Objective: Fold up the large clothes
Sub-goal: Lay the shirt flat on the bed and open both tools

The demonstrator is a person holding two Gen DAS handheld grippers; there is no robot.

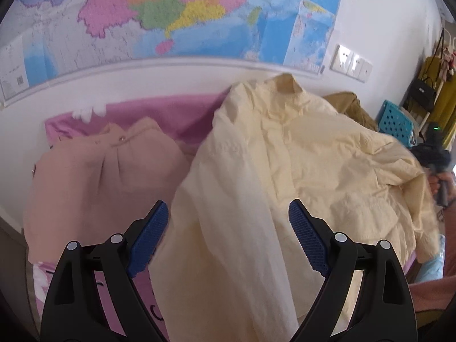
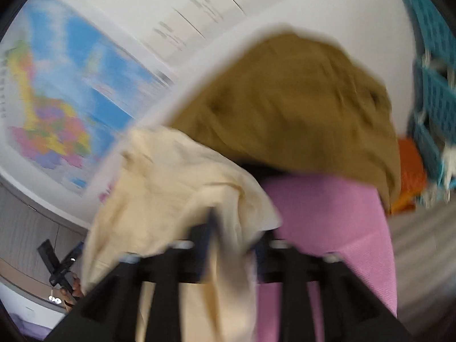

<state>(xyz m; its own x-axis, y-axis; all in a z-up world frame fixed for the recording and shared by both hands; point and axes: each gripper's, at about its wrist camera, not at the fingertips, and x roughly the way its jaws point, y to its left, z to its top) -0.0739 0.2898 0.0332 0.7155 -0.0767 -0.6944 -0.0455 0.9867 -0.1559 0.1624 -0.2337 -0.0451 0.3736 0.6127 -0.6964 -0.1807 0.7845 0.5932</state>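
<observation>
Left wrist view: left gripper [image 1: 228, 233] spread wide, blue pads [image 1: 149, 238] clear of any cloth, hovering above the near part of a pale yellow shirt [image 1: 285, 165]. Shirt spread over a pink sheet [image 1: 171, 114], collar toward the far edge by the wall, one side draped toward the near edge. Folded beige garment [image 1: 94, 176] just beside the shirt, toward the left edge of the sheet. Wall map [image 1: 171, 14] above the far edge; teal crate [image 1: 394, 121] off the right end.

Right wrist view, heavily blurred: right gripper [image 2: 228, 245] clamped narrow on a bunch of the yellow shirt [image 2: 171, 188], cloth hanging down between the fingers. Brown garment [image 2: 299, 108] heaped beyond, on the far part of the pink sheet [image 2: 336, 228]. Teal crate [image 2: 433, 85] at far right, beside something orange [image 2: 410, 171], not identifiable.
</observation>
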